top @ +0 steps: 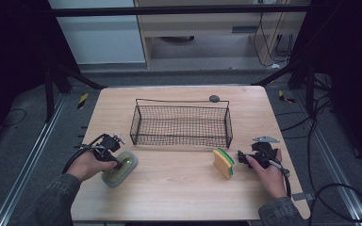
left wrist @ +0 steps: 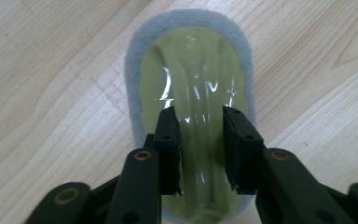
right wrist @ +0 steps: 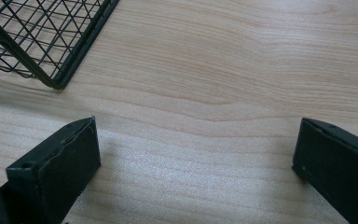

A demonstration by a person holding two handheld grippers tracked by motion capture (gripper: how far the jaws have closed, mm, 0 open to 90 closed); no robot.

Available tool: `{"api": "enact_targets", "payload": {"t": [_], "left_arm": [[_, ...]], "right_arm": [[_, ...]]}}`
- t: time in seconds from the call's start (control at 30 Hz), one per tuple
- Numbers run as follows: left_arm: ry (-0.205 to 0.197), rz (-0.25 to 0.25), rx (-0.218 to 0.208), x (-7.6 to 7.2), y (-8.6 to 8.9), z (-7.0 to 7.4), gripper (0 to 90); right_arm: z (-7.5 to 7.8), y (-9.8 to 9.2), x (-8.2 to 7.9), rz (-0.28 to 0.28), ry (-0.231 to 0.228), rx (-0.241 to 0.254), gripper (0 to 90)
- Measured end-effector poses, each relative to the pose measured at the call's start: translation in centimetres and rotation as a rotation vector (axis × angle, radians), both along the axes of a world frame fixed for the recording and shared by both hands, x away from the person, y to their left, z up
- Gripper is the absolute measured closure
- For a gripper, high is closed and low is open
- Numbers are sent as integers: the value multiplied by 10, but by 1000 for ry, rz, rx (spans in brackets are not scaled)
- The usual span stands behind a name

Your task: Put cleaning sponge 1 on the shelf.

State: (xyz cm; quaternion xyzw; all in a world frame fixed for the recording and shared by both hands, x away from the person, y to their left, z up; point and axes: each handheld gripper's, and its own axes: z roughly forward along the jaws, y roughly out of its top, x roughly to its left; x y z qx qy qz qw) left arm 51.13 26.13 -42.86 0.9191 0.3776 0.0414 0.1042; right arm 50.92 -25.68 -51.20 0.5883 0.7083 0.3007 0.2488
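Here we pinch the green scrubber's [left wrist: 193, 93] raised handle with our left gripper [left wrist: 200, 135], while our right gripper [right wrist: 196, 154] rests spread beside the sponge [top: 224, 162].

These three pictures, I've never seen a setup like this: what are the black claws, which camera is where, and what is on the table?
A person holds a two-jaw tool in each hand. The high view looks down on the wooden table; each other camera rides on one tool. The left gripper has shut on the raised handle of an oval scrubber, pale green with a grey pad edge. The right gripper is open over bare wood, beside a yellow and green sponge. A black wire basket stands behind them.
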Motion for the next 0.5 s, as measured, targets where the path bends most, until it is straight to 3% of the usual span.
{"api": "enact_targets", "payload": {"t": [0.13, 0.5], "left_arm": [[-21, -28, 12, -2, -2, 4, 709], [-135, -160, 49, -10, -2, 29, 710]], "right_arm": [[0, 0, 0, 1, 0, 1, 8], [0, 1, -1, -1, -5, 3, 8]]}}
